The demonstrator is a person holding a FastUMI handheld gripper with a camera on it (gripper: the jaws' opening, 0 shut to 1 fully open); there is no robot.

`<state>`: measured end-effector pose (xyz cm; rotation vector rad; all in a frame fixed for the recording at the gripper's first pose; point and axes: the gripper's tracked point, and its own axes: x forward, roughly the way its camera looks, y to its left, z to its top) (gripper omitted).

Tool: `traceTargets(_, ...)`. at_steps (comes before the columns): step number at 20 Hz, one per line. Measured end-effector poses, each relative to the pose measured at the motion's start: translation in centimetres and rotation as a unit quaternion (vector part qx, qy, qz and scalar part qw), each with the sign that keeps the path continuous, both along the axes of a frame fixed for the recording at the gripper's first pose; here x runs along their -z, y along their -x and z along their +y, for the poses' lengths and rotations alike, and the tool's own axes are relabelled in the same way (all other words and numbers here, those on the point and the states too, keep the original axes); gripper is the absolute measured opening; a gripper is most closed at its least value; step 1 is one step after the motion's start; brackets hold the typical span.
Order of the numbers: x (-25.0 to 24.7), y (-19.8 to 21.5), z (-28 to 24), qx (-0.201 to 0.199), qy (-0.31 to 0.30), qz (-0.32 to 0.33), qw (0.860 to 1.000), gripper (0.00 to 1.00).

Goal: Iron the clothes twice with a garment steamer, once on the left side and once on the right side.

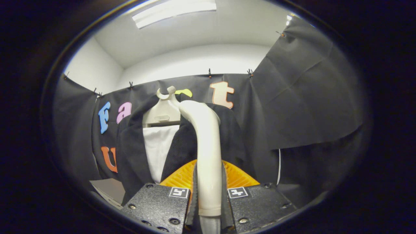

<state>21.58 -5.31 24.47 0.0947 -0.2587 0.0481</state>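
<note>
The steamer, a cream handle, is clamped upright between the two fingers of the gripper, its curved head raised beyond them. Just ahead, a black jacket over a white shirt is hung on a pale hanger. Black cloth is pinned behind, below white walls and a ceiling light.
</note>
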Motion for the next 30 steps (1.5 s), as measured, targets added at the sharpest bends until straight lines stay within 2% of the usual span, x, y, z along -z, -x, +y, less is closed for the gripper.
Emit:
traceTargets(13,10.6,3.4,-0.2,0.053,0.021,0.101,0.993,0.3)
traceTargets(30,20.7,6.5,0.6,0.069,0.031,0.179,0.981,0.3)
